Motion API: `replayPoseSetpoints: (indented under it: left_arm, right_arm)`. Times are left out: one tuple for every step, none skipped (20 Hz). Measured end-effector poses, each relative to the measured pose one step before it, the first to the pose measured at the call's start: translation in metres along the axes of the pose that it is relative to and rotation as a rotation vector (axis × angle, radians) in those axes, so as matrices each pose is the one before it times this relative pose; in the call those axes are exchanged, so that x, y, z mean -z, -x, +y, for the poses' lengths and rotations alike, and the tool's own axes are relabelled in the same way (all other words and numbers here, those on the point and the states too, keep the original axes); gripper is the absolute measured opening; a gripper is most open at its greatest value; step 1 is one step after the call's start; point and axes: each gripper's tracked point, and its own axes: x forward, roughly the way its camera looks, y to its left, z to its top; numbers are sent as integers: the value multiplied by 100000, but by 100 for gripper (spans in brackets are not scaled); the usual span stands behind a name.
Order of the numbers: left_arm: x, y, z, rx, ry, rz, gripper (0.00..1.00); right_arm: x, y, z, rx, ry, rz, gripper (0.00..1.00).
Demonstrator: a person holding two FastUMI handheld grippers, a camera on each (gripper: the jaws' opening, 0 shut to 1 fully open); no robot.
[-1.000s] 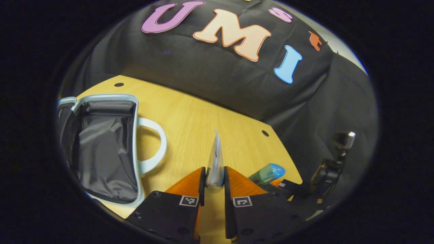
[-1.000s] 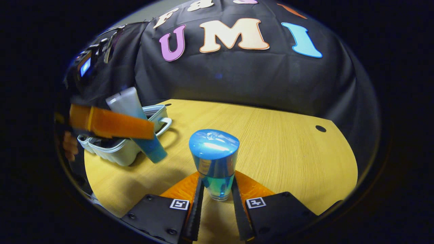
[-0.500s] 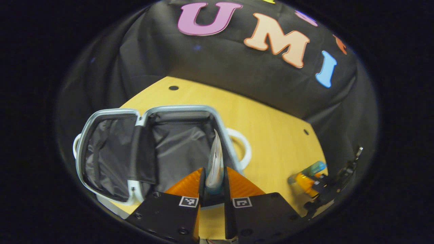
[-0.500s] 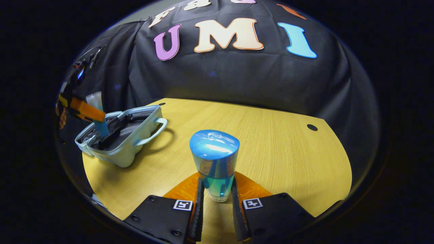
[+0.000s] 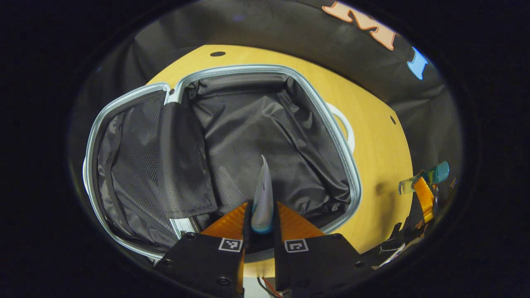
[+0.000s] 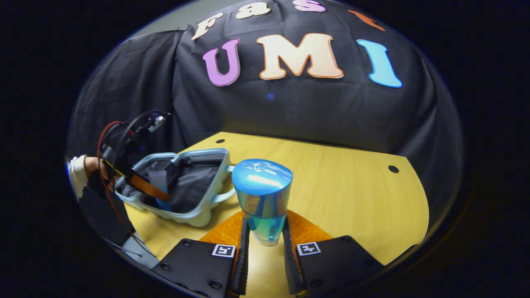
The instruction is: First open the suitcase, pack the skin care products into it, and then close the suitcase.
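In the left gripper view I look down into the open suitcase, which lies on the wooden table from about nine o'clock through the centre: its lid half, lined with dark mesh, is at nine o'clock, a dark fabric flap hangs over the hinge, and the main half with crumpled black lining sits at the centre, its pale rim running round both. My left gripper at six o'clock is clamped on a flattened tube, both fingers pressing its sides, the crimped end pointing to twelve o'clock over the lining of the main half. A white handle sticks out of the case at two o'clock. At three o'clock, well apart from the case, I see the right gripper with the bottle near the table edge. Two round holes mark the tabletop, at eleven and at two o'clock, and black cloth closes the booth behind. In the right gripper view a hand at nine o'clock holds the left gripper, red and black cables looping above it, its fingers reaching down into the suitcase at eight o'clock. At the centre my right gripper is clenched on the bottle, which stands upright with a blue cap over the bare table. The black cloth wall rises from twelve round to three o'clock.
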Motion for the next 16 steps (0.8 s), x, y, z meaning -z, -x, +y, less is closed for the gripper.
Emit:
replayPoseSetpoints:
  left_arm:
    - [-456,-106,163,938,-13,-1604,22]
    - [-120,139,199,643,-110,-382,24]
    - [-496,319,56,1305,172,-1389,24]
    - [-515,230,-49,1402,477,-1464,45]
    - [-39,559,-359,2849,528,-922,65]
    - [-242,310,-87,1375,372,-1438,85]
    - [-250,744,119,497,-207,-2004,91]
    - [-375,954,277,-52,51,-2743,96]
    - [-385,986,339,369,800,-2681,98]
    - [-354,1208,348,558,1789,-3014,97]
    - [-421,1294,491,497,2000,-2725,97]
    - [-477,1229,765,-75,1873,-3026,96]
    - [-475,1409,1047,-1257,1897,-3108,96]
    - [-680,1312,1178,-1323,1941,-3099,96]
    - [-804,1410,1342,-1677,2562,-3409,96]
    - [-896,1130,1346,-1450,2995,-3600,96]
  right_arm:
    - [-801,-299,1876,-2879,-568,-891,37]
    - [-434,-433,1591,-2516,-333,-176,39]
    - [-322,-372,1372,-2021,61,95,37]
    - [-400,-731,1584,-2224,883,91,36]
    - [-313,-734,1374,-2115,1093,416,36]
    - [-229,-905,1312,-1999,698,637,39]
    - [-222,-925,1370,-2407,-12,908,39]
    - [-77,-901,1268,-2475,-503,1111,39]
    - [11,-1274,1503,-3189,-1070,1337,39]
    - [64,-1182,1120,-2314,-1213,795,39]
    - [15,-1160,933,-1981,-757,1021,39]
    - [303,-1348,713,-1245,-114,1558,39]
    - [639,-1371,531,-710,662,2440,37]
    - [861,-1038,330,-76,677,2940,36]
    - [724,-910,226,-396,-341,3085,36]
    - [1153,-1116,196,-19,-873,4143,39]
